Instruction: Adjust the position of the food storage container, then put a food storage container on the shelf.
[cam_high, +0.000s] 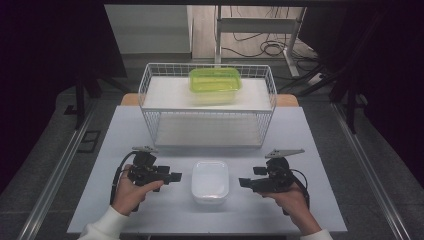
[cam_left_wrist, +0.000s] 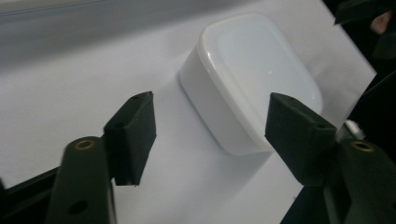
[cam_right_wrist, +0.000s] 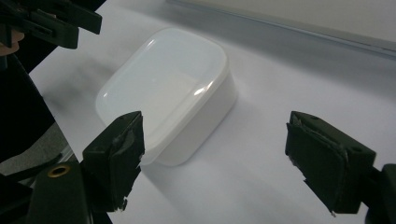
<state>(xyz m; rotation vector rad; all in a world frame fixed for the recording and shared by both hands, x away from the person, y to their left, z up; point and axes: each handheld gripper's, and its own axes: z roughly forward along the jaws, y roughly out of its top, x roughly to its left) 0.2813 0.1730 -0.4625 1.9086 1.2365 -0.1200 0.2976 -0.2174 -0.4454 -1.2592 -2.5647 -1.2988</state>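
1. Container – a white lidded box (cam_high: 210, 181) was parked on the pale tabletop (cam_high: 300, 130) near the front edge, right between the two tools, lid shut on top.
2. The left gripper (cam_high: 175, 177) was held just beside the box's left side, jaws spread apart with nothing pinched – in the left gripper view the box (cam_left_wrist: 252, 74) was seen beyond the pads, not touched.
3. The right gripper (cam_high: 243, 183) was held just off the box's right side, jaws also wide and unloaded; in the right gripper view the box (cam_right_wrist: 173, 88) was seen ahead of the left-hand pad, clear of both.
4. A white wire rack (cam_high: 207, 107) was stood farther back on the table, with a green-lidded tub (cam_high: 215, 82) placed on its top shelf, well apart from the box.
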